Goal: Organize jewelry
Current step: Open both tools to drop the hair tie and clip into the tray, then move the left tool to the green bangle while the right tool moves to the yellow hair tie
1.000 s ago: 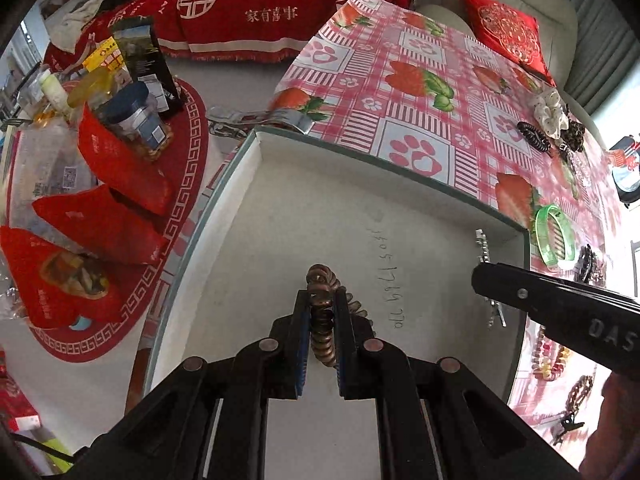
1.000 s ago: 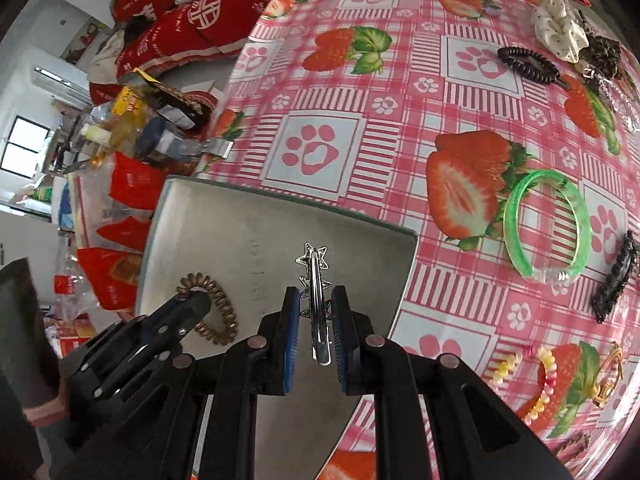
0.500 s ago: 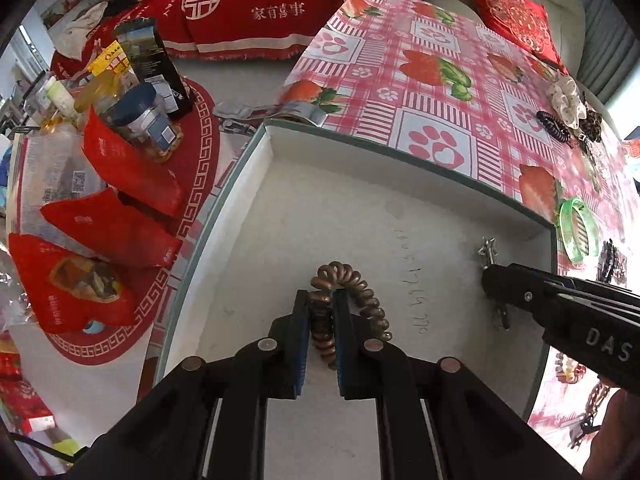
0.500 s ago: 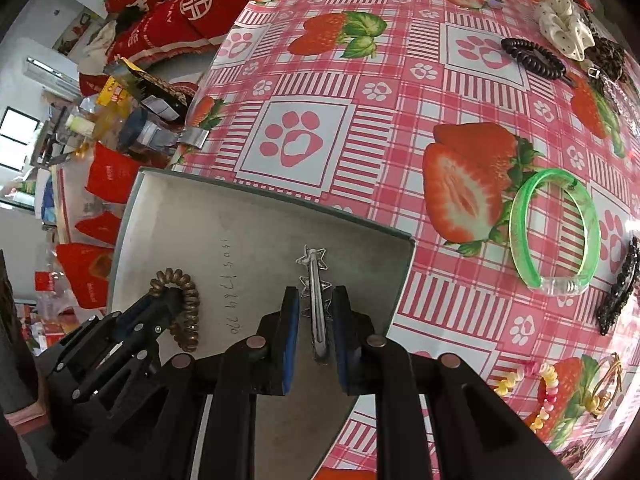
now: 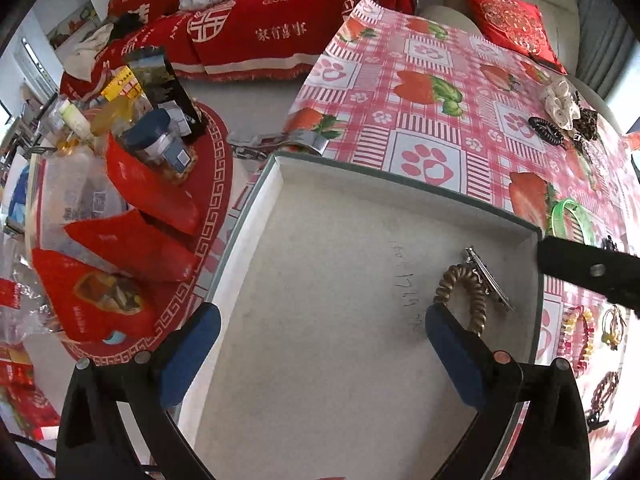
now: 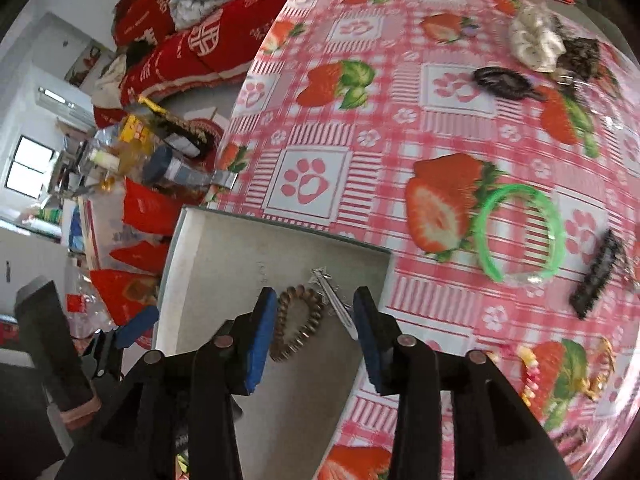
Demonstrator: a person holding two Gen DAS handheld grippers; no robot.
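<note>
A shallow grey tray (image 5: pixel 328 264) sits on the strawberry tablecloth; it also shows in the right wrist view (image 6: pixel 224 256). A brown spiral hair tie (image 5: pixel 466 294) and a silver star hair clip (image 5: pixel 486 278) lie side by side inside it near its right wall, also seen in the right wrist view as the hair tie (image 6: pixel 298 322) and the clip (image 6: pixel 334 300). My left gripper (image 5: pixel 320 344) is open and empty above the tray. My right gripper (image 6: pixel 314 328) is open and empty just above the two pieces.
On the cloth lie a green bangle (image 6: pixel 520 234), a black hair clip (image 6: pixel 598 276), a black spiral tie (image 6: pixel 502 82), a white scrunchie (image 6: pixel 536 42) and a beaded bracelet (image 5: pixel 576 340). Red packets and jars (image 5: pixel 132 184) stand on a side table to the left.
Both grippers have opened. The hair tie and the star clip, held half a second ago, now lie loose in the tray. Both grippers have pulled back a little.
</note>
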